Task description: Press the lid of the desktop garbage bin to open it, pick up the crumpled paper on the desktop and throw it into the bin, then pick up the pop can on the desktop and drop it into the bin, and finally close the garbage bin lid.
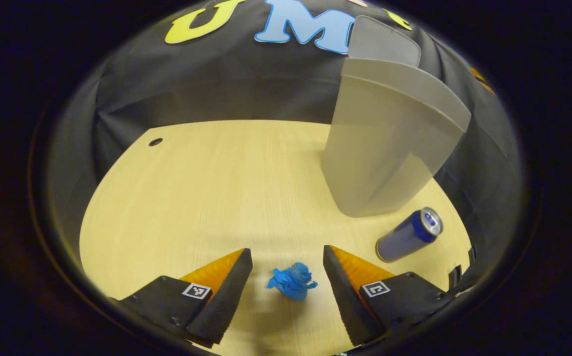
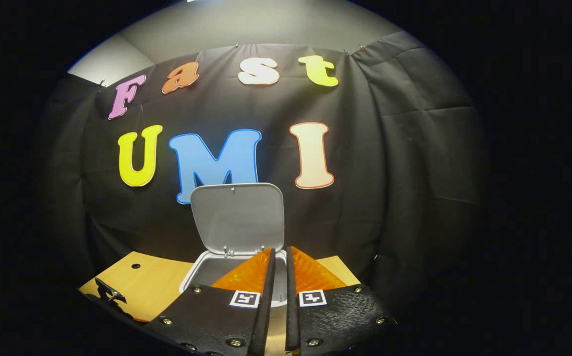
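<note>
Pop can (image 1: 408,235) lies tipped, top seemingly toward the right.

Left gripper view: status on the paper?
Left gripper open, astride blue crumpled paper. Right gripper nearly shut, empty. Bin lid up. Pop can lying aside.

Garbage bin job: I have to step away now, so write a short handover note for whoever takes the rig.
Left tool: open, fingers either side of the blue crumpled paper on the desktop, not gripping.
Right tool: shut, empty, held above the garbage bin.
Lid is up: opening done.
Pop can lies on its side beside the bin.
Left: grasp and bin the paper, bin the can, close the lid.
</note>
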The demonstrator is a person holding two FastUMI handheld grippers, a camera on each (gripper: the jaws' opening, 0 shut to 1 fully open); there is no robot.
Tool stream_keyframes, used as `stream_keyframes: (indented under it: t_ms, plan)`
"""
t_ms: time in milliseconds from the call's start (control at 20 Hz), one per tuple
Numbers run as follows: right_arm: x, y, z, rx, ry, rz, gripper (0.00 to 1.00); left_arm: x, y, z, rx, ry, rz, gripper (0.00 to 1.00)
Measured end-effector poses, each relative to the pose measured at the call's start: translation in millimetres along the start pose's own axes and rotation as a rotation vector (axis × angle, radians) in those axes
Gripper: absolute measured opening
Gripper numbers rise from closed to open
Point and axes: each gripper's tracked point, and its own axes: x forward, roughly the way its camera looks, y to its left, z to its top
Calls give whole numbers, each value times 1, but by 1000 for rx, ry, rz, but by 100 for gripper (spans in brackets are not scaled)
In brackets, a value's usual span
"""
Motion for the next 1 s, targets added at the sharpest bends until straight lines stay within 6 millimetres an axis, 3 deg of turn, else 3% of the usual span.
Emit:
stream_keyframes:
  t_ms: [300,750,900,950,1000]
  plan:
    - [-7,-20,-11,2,34,-49,14,19,4,-40,24,87,20,96]
    - [-13,-29,-20,4,65,-69,14,34,2,-60,115,142,76,95]
    - [-13,-26,-22,12,69,-61,14,36,-1,-59,115,141,75,90]
    - [-12,-25,-22,11,69,-58,14,36,0,-58,113,144,77,81]
    - [-13,-24,-22,9,68,-55,14,36,-1,-59,111,146,76,77]
